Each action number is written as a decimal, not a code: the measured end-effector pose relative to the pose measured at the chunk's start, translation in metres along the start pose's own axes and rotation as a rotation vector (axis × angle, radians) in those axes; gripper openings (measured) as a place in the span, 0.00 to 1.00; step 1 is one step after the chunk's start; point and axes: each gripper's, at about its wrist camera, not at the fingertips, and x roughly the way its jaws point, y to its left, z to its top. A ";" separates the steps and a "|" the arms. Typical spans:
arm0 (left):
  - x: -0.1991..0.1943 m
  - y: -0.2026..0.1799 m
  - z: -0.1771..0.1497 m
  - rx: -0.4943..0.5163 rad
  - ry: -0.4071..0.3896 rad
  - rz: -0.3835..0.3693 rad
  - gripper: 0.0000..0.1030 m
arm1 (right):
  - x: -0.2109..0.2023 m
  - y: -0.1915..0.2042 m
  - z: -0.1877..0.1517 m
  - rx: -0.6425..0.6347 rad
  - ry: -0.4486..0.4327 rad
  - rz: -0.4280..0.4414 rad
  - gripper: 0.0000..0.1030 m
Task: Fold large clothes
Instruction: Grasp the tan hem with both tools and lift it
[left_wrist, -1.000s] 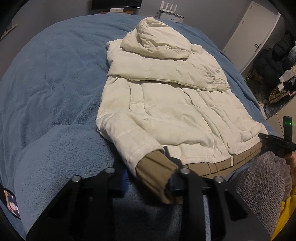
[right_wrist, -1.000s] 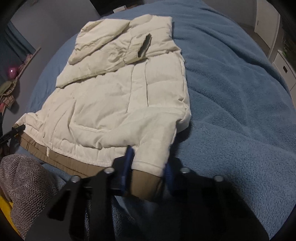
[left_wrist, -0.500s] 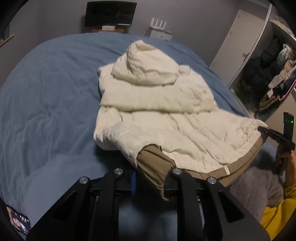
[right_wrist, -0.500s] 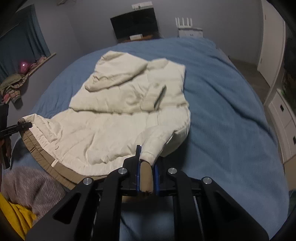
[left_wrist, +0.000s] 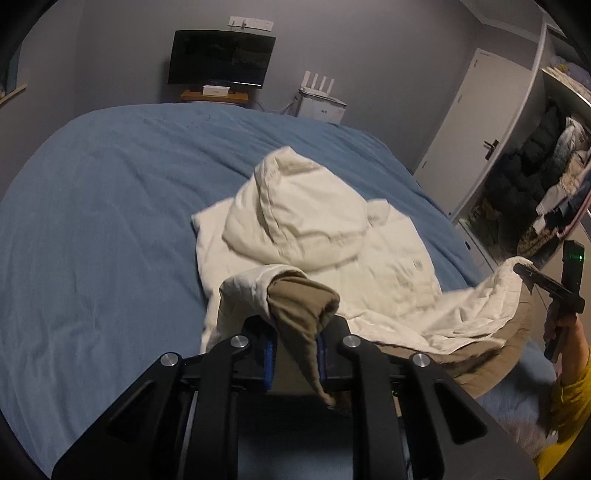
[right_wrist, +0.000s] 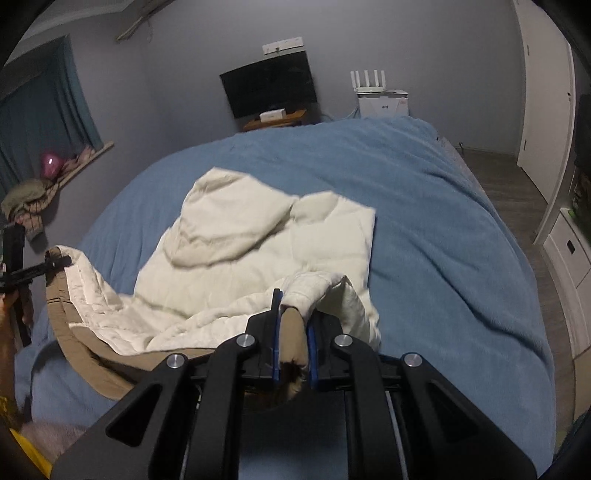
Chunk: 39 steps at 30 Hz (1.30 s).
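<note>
— From the left wrist, what's there?
— The left gripper (left_wrist: 293, 341) pinches the jacket's tan cuff (left_wrist: 301, 306) between blue pads. The cream jacket (left_wrist: 332, 251) lies on the blue bed (left_wrist: 110, 206), hood at the far end, its near hem raised off the bed. At far right, the right gripper (left_wrist: 524, 271) grips the hem corner.
— And the right wrist?
— The right gripper (right_wrist: 291, 345) is clamped on a tan cuff (right_wrist: 293, 343); the jacket (right_wrist: 258, 254) sits left of centre on the bed (right_wrist: 443, 221). A dark TV (right_wrist: 269, 88) hangs on the far wall.
</note>
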 end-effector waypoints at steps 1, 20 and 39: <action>0.006 0.004 0.008 -0.004 0.000 0.004 0.16 | 0.009 -0.002 0.009 0.001 -0.002 -0.007 0.08; 0.182 0.093 0.112 -0.120 0.132 0.107 0.16 | 0.215 -0.038 0.120 0.098 0.082 -0.142 0.08; 0.246 0.129 0.099 -0.186 0.238 0.126 0.31 | 0.312 -0.062 0.101 0.198 0.199 -0.196 0.14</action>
